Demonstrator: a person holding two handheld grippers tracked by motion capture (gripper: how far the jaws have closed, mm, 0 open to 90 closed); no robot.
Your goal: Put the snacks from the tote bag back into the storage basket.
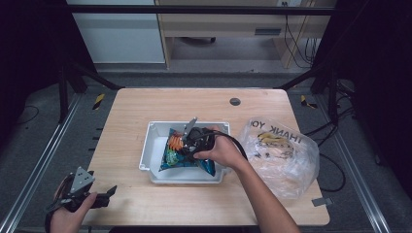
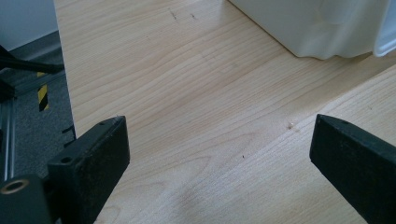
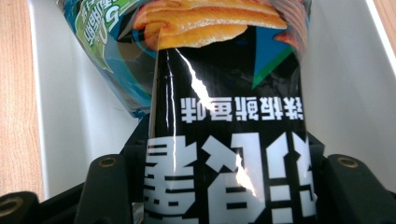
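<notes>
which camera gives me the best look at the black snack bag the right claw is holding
The right gripper view: the black snack bag sits large between the right claw, its print readable. The high view shows the bag small, partly behind the hand, over the white bin. The left gripper view looks at bare table.

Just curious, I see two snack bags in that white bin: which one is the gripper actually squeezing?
The black snack bag with big white characters, clamped in the right gripper. The blue-green bag lies loose behind it in the white bin, untouched.
</notes>
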